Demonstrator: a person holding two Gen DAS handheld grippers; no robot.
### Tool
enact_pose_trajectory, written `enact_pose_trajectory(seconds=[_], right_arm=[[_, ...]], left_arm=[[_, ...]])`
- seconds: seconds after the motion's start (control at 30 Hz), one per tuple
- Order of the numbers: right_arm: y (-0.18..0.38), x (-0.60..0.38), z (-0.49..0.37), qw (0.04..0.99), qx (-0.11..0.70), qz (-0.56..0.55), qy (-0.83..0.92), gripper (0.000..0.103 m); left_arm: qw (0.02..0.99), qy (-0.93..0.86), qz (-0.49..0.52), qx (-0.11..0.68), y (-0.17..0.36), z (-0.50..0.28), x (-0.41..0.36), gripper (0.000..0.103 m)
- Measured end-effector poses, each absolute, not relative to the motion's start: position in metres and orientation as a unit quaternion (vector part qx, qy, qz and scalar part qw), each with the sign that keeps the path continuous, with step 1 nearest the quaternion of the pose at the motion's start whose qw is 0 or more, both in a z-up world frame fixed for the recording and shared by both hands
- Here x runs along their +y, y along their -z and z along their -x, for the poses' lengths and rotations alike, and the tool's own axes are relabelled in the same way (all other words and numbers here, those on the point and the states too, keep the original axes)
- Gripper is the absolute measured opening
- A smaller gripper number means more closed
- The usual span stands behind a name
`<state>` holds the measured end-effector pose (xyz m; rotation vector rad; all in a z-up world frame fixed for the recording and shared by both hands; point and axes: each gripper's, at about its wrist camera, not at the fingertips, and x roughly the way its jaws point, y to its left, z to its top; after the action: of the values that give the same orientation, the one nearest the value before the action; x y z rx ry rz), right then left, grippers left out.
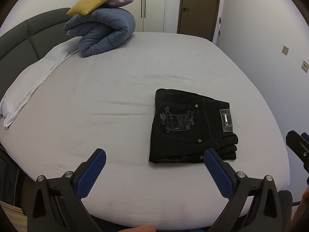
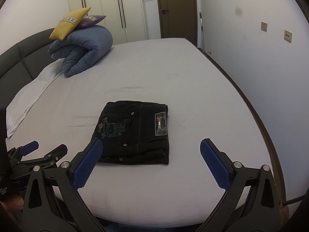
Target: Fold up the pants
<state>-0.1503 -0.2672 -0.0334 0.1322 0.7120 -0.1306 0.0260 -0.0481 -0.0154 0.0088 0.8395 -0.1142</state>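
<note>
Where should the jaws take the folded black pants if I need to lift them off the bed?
Take the folded pants at the stacked near edge, coming in low from the front with the right gripper. Layers lie flush there and face both open grippers; the left gripper could support the near-left corner.

Readable text: pocket embroidery only
pants [image 2: 135,133] back pocket: "Day" clear, rest looks like "Valentine's"; waistband patch [image 2: 160,123] lettering too small to read

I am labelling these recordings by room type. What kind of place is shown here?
Most likely a bedroom in a home. A large bed with a padded headboard fills the view, a rolled blue duvet with cushions lies on it, and tall wardrobe doors stand behind.
</note>
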Motion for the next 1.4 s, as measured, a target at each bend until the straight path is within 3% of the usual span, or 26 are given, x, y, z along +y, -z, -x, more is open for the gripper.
enact_pose_trajectory(seconds=[1.4], right_arm=[[0.065,-0.232,0.119,0.923,0.374,-0.073,0.056,0.103]], left_arm=[[0.908,0.049,-0.01,0.416,0.027,-0.036,-0.044,0.103]])
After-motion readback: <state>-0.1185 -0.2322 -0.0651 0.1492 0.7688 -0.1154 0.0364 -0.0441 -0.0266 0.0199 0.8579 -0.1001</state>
